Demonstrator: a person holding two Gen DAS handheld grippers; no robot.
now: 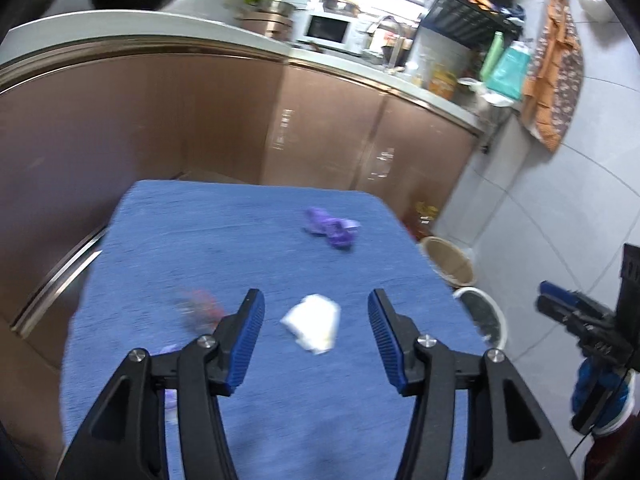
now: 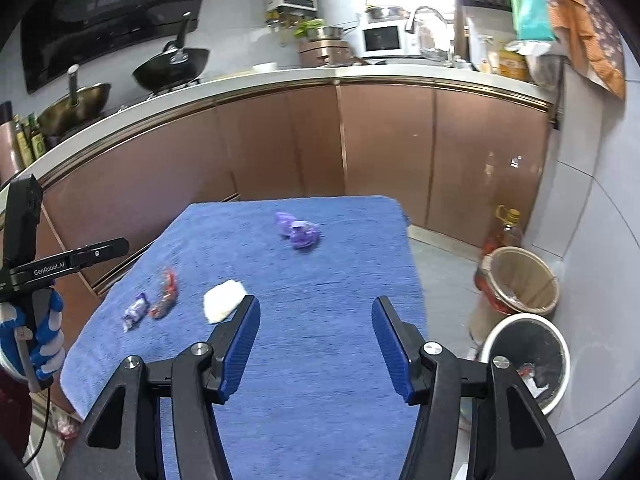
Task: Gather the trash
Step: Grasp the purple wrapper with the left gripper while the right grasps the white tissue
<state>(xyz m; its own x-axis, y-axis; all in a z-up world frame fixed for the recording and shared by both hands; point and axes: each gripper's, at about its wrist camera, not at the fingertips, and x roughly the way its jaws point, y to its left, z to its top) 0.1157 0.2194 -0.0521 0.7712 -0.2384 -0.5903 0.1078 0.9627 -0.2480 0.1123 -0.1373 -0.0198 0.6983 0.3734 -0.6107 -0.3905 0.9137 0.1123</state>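
A blue-cloth table (image 1: 240,240) (image 2: 340,280) holds scraps of trash. A crumpled white tissue (image 1: 313,322) (image 2: 223,301) lies between and just beyond my left gripper's open fingers. My left gripper (image 1: 316,300) is open and empty above it. A crumpled purple wrapper (image 1: 332,229) (image 2: 298,230) lies farther back. A red wrapper (image 1: 202,306) (image 2: 165,293) and a small purple-white wrapper (image 2: 135,312) lie at the left. My right gripper (image 2: 316,308) is open and empty over the table's near right part. A white bin (image 2: 528,360) (image 1: 482,314) with a dark liner stands on the floor right of the table.
A tan bin (image 2: 520,280) (image 1: 448,260) stands behind the white one, with an oil bottle (image 2: 505,229) by it. Brown cabinets (image 2: 360,140) and a cluttered counter run behind the table. A tiled wall (image 2: 592,240) is at the right.
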